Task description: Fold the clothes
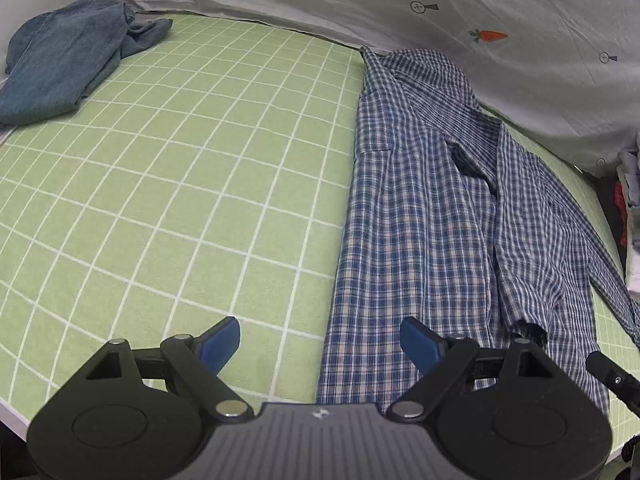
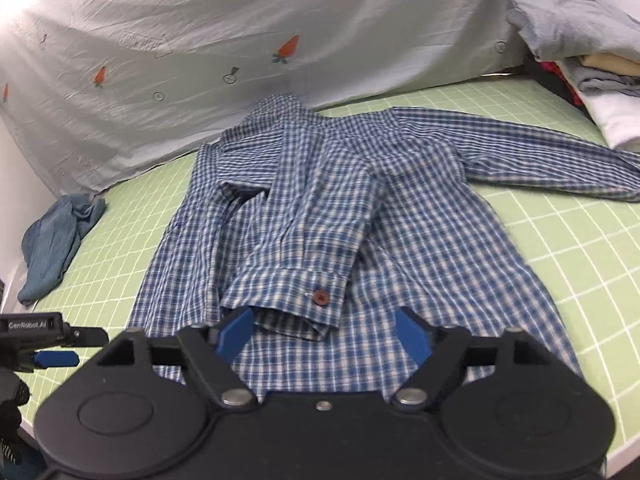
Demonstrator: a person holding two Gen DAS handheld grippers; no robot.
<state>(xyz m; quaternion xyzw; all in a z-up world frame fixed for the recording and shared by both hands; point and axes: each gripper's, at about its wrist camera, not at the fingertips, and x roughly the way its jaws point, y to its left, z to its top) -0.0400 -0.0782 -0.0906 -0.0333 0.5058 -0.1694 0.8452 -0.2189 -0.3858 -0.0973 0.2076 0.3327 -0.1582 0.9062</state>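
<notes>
With one sleeve point(image 2: 304, 216) folded across the shirt point(image 2: 400, 248), both the left gripper point(image 1: 320, 344) and right gripper point(image 2: 324, 332) hover open and empty near its hem, and the other sleeve point(image 2: 532, 148) likely needs folding next.

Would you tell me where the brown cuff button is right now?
In the right wrist view, the brown button sits on the folded-in sleeve cuff atop the plaid shirt, just ahead of the open right claw.

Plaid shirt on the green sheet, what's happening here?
A person with two handheld tools is partway through folding the plaid shirt on the green grid sheet. One sleeve is already folded across the body, its cuff just ahead of the open right tool; the other sleeve is still spread out. The left tool is open over the shirt's edge, holding nothing.
</notes>
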